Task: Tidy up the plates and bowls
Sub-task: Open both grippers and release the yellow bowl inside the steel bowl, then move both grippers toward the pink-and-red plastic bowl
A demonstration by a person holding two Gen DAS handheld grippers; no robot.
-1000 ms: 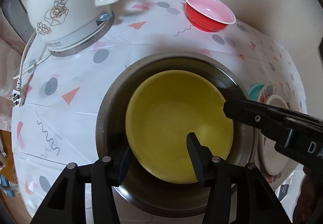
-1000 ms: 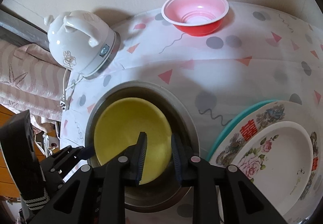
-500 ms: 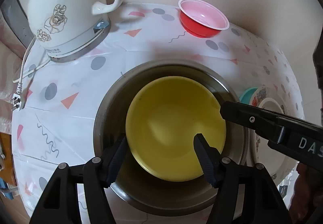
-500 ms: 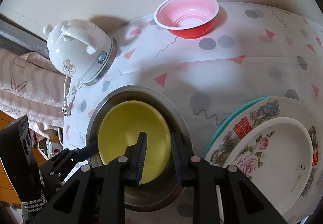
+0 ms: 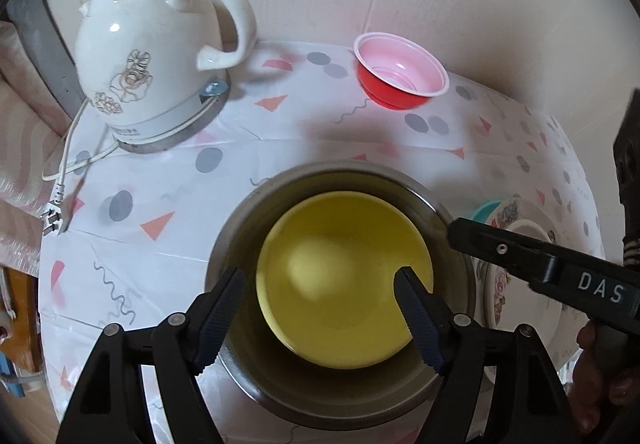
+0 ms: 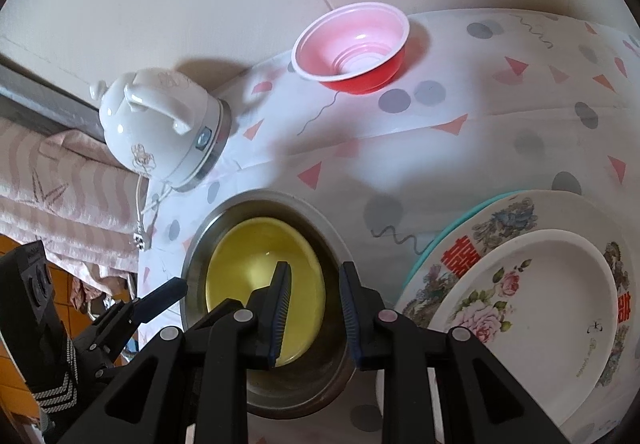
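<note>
A yellow bowl (image 5: pixel 344 276) sits inside a steel bowl (image 5: pixel 240 228) on the patterned tablecloth; both also show in the right wrist view, yellow (image 6: pixel 256 260) in steel (image 6: pixel 336 244). My left gripper (image 5: pixel 320 308) is open and empty above the yellow bowl's near rim. My right gripper (image 6: pixel 314 304) is open and empty over the steel bowl's right rim. A red bowl (image 5: pixel 400 71) stands at the back (image 6: pixel 356 51). A stack of plates, white on flowered on teal (image 6: pixel 532 292), lies at the right.
A white ceramic kettle (image 5: pixel 152 55) on its base stands at the back left, its cord and plug (image 5: pixel 54 215) trailing to the table's left edge. A wall runs behind the table. Striped cloth (image 6: pixel 52 183) lies beyond the left edge.
My left gripper has let go of the yellow bowl, opened wider and pulled back and up. My right gripper has opened a little and risen slightly. The yellow bowl stays in the steel bowl.
</note>
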